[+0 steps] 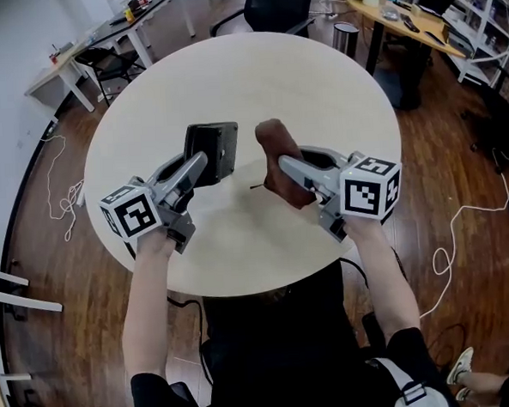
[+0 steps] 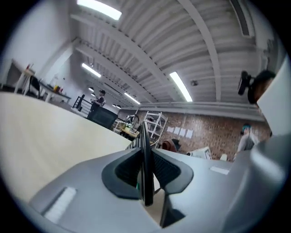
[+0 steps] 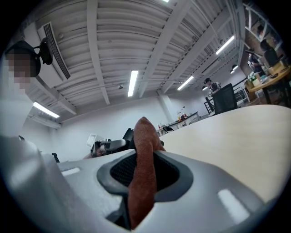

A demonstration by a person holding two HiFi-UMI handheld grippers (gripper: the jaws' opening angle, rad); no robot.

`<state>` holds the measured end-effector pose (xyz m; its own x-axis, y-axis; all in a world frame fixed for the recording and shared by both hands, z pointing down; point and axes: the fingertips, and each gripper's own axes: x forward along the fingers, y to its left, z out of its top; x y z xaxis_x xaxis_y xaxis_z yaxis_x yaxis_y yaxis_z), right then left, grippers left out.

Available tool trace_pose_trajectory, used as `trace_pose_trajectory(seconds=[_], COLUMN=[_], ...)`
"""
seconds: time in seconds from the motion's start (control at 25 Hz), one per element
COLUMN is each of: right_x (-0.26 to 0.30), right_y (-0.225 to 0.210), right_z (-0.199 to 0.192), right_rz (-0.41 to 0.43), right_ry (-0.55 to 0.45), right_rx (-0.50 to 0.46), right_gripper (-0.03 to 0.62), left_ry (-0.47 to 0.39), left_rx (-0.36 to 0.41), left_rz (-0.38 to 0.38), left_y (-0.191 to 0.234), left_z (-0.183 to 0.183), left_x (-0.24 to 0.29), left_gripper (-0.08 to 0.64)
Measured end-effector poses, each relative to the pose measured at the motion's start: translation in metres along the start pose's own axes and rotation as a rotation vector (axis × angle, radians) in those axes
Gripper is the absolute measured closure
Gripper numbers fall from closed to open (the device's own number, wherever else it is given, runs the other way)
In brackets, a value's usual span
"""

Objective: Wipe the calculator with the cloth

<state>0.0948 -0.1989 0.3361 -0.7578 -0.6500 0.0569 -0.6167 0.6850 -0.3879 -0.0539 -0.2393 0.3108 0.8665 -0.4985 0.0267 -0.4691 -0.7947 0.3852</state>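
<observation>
My left gripper (image 1: 207,162) is shut on the black calculator (image 1: 214,151), holding it above the round table (image 1: 230,88) with its dark back toward the head camera. Seen from the left gripper view, the calculator (image 2: 145,159) stands edge-on, a thin black slab pinched between the jaws of the left gripper (image 2: 145,170). My right gripper (image 1: 288,166) is shut on the brown cloth (image 1: 279,158), which bunches up just right of the calculator. A fold of the cloth (image 3: 143,173) rises between the jaws of the right gripper (image 3: 144,175). A small gap separates cloth and calculator.
The pale round table spreads out under both grippers. Around it are a black office chair (image 1: 278,3), a waste bin (image 1: 346,38), desks (image 1: 98,40) at the back and cables (image 1: 65,201) on the wooden floor.
</observation>
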Motion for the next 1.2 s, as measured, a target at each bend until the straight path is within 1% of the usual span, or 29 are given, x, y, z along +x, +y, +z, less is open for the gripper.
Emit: trace_pose_trajectory(seconds=[0.12,0.16,0.24,0.32,0.44,0.56,0.68,0.8,0.92,1.08,1.16,1.2], right_x=[0.018,0.024,0.037,0.051,0.077,0.102,0.113,0.115,0.116,0.117,0.111,0.107], right_y=[-0.003,-0.003,-0.002,0.004,0.021,0.031,0.02,0.002,-0.021,-0.053,-0.064,-0.063], right_z=[0.0,0.002,0.005,0.009,0.02,0.022,0.008,-0.005,-0.014,-0.018,-0.014,-0.01], right_rz=[-0.019,-0.022,-0.024,-0.013,0.023,0.049,0.037,-0.018,-0.101,-0.236,-0.262,-0.25], right_ry=[0.02,0.026,0.032,0.033,0.009,-0.014,0.016,0.063,0.14,0.236,0.225,0.198], right_rx=[-0.029,-0.035,-0.044,-0.054,-0.057,-0.023,0.003,0.009,-0.02,-0.098,-0.077,-0.052], right_gripper=[0.495,0.495,0.495,0.495,0.495,0.495,0.495,0.495,0.495,0.495,0.495,0.495], left_ry=[-0.053,-0.068,-0.087,-0.089,-0.085,-0.088,-0.095,-0.097,-0.122,-0.16,-0.181,-0.192], left_rx=[-0.199,-0.253,-0.312,-0.327,-0.32,-0.288,-0.236,-0.213,-0.272,-0.33,-0.364,-0.383], left_rz=[-0.042,-0.056,-0.076,-0.094,-0.123,-0.142,-0.138,-0.125,-0.155,-0.163,-0.163,-0.163], left_y=[0.014,0.018,0.023,0.024,0.02,0.015,0.014,0.019,0.019,0.025,0.027,0.028], left_z=[-0.004,-0.006,-0.007,-0.008,-0.008,-0.009,-0.011,-0.014,-0.014,-0.012,-0.012,-0.012], left_x=[-0.009,-0.012,-0.016,-0.017,-0.016,-0.014,-0.013,-0.018,-0.016,-0.021,-0.022,-0.022], left_gripper=[0.491,0.491,0.491,0.491,0.491,0.491,0.489,0.489,0.489,0.489,0.491,0.491])
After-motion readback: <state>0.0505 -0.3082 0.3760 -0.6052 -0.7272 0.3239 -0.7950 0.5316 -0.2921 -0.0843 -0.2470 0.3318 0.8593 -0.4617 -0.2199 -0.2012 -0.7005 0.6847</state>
